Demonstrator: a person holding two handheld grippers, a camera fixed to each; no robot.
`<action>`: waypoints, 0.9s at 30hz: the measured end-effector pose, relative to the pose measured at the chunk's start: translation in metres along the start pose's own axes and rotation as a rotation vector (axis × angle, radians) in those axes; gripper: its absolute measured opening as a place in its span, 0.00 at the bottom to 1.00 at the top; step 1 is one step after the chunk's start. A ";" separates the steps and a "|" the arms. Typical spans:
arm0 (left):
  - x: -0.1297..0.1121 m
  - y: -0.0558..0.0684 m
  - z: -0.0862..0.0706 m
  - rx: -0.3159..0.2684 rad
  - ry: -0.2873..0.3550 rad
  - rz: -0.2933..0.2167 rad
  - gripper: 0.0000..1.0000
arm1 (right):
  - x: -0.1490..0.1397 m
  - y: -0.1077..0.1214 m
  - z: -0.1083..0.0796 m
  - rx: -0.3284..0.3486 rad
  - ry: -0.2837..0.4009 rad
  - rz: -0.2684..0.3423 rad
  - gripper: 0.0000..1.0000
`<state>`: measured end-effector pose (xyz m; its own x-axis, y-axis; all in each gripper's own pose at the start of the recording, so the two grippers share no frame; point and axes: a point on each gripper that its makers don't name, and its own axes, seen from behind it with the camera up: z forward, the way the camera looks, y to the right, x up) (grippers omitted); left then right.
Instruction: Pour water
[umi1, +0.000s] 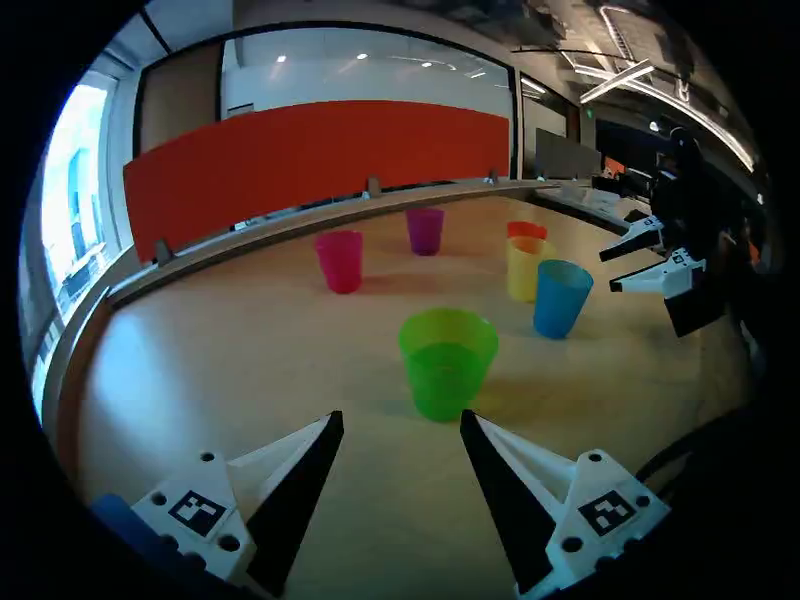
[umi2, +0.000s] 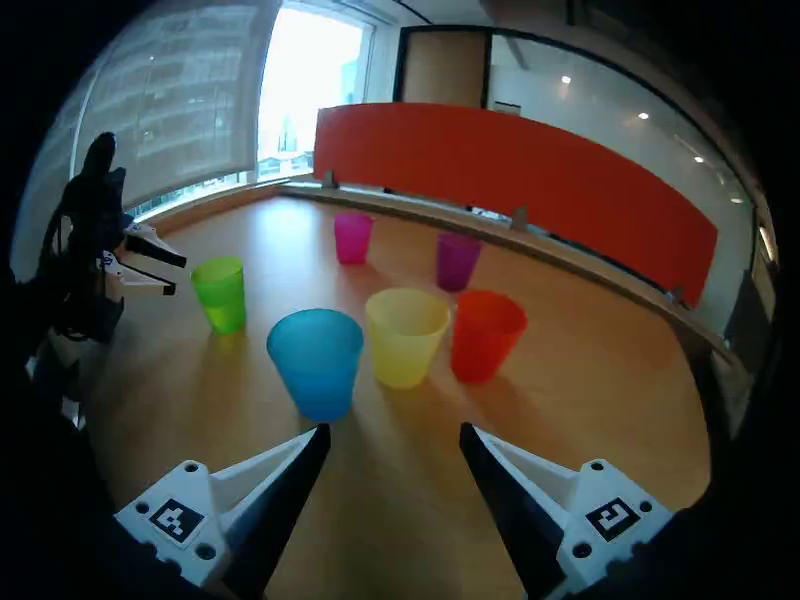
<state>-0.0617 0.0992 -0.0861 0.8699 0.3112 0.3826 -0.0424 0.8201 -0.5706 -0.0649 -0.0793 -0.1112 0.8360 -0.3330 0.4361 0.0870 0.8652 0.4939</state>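
Several plastic cups stand upright on a wooden table (umi1: 250, 360). In the left gripper view a green cup (umi1: 447, 360) is just ahead of my left gripper (umi1: 400, 420), which is open and holds nothing. Behind it are pink (umi1: 340, 260), purple (umi1: 425, 230), orange (umi1: 526, 230), yellow (umi1: 524, 268) and blue (umi1: 560, 298) cups. My right gripper (umi2: 393, 430) is open and empty, with the blue cup (umi2: 316, 360) just beyond its left finger, beside the yellow cup (umi2: 405, 335) and the orange cup (umi2: 485, 333). I cannot tell whether any cup holds water.
A long red partition panel (umi1: 320, 160) runs along the table's far edge. The right gripper (umi1: 640, 262) shows at the right of the left gripper view, and the left gripper (umi2: 165, 270) at the left of the right gripper view, near the green cup (umi2: 220, 293). Windows (umi2: 300, 90) lie beyond.
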 end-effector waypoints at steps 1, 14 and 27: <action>0.001 -0.003 -0.002 0.012 0.008 0.000 0.87 | 0.001 0.003 -0.002 -0.012 0.009 0.011 1.00; 0.016 -0.034 -0.024 0.126 0.117 -0.043 0.86 | 0.026 0.050 -0.026 -0.190 0.146 0.066 1.00; 0.040 -0.066 -0.044 0.229 0.252 -0.126 0.86 | 0.064 0.103 -0.048 -0.385 0.356 0.094 1.00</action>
<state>-0.0026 0.0366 -0.0655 0.9679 0.0964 0.2322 -0.0115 0.9395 -0.3422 0.0233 0.0062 -0.0684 0.9762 -0.1569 0.1496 0.1388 0.9825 0.1242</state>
